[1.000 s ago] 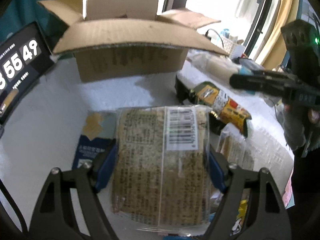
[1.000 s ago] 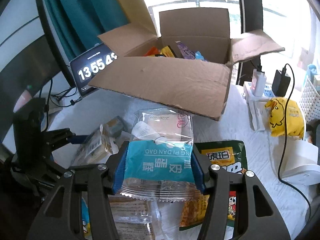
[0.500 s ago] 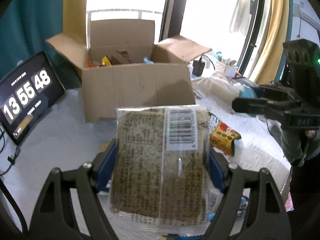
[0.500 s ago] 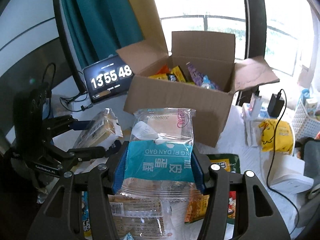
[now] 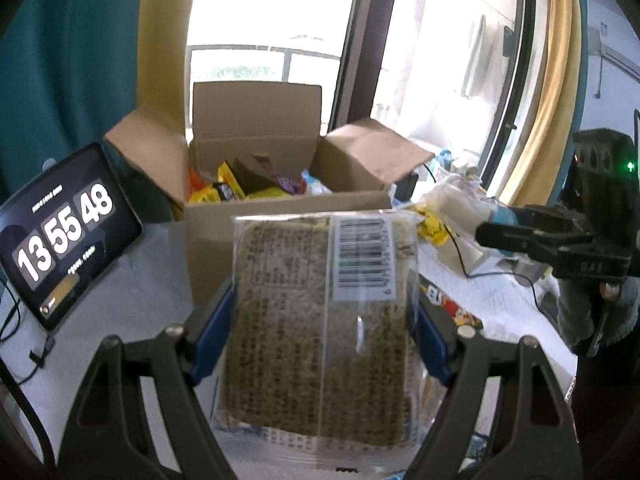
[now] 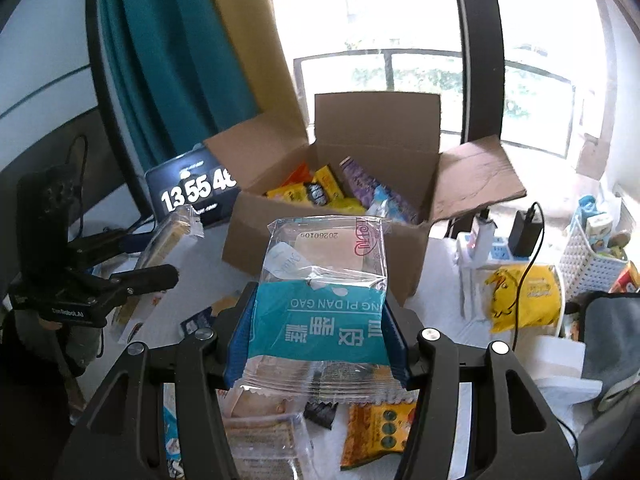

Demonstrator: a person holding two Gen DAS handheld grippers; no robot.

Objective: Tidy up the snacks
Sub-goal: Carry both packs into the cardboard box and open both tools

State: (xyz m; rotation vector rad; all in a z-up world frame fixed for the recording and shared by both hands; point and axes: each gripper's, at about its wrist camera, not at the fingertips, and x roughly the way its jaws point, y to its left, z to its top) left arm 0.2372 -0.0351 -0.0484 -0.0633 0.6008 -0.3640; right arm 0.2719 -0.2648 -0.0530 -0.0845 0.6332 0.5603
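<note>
My left gripper (image 5: 322,334) is shut on a clear pack of brown crackers (image 5: 320,320) with a barcode label, held above the table in front of the open cardboard box (image 5: 280,216). My right gripper (image 6: 316,340) is shut on a clear cake pack with a teal band (image 6: 320,296), also raised in front of the box (image 6: 320,240). The box holds several colourful snack packets (image 6: 320,192). The left gripper and its pack show at the left of the right wrist view (image 6: 132,264); the right gripper shows at the right of the left wrist view (image 5: 532,236).
A tablet clock (image 5: 60,232) leans left of the box. Loose snack packs (image 6: 372,428) lie on the white table below my right gripper. A yellow duck bag (image 6: 520,296), a charger with cables (image 6: 524,232) and a white basket (image 6: 588,256) stand to the right.
Both grippers have risen with their packs and now look down into the box from higher up; its inside and snacks have come into view.
</note>
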